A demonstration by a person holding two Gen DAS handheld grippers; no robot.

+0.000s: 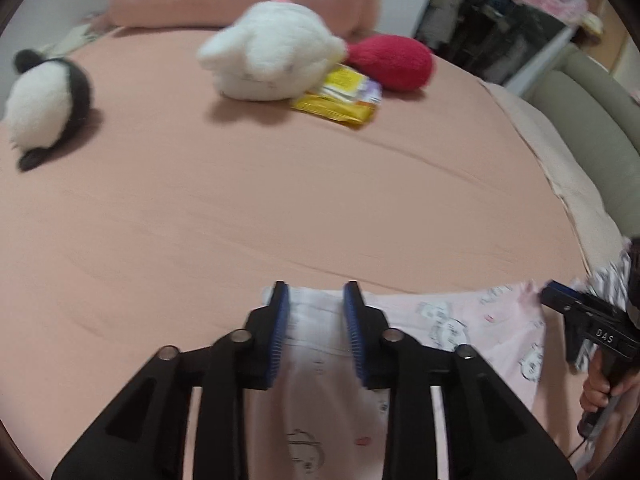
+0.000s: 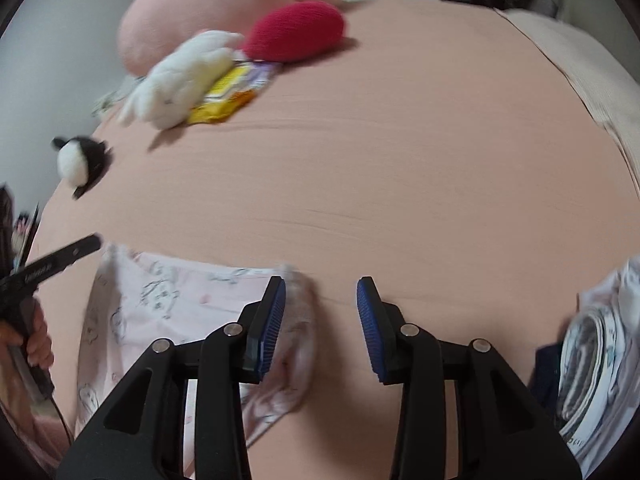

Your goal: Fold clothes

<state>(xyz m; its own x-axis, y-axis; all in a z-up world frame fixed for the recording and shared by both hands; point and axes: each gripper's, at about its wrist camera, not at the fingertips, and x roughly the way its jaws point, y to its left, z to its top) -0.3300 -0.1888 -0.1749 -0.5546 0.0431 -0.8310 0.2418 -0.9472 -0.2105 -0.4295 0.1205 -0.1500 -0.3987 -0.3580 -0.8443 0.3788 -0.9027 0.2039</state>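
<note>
The pale pink printed garment point(image 1: 472, 328) lay flat at the near edge of the bed point(image 1: 280, 200), with the left gripper point(image 1: 316, 332) and right gripper point(image 2: 322, 328) poised over it, fingers partly apart and gripping nothing.

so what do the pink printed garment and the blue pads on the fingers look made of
Pink printed garment: looks like thin, soft matte cloth, probably cotton, since it drapes and creases flat. Blue pads: seemingly ribbed rubber or soft plastic, with fine ridges showing along their faces.
</note>
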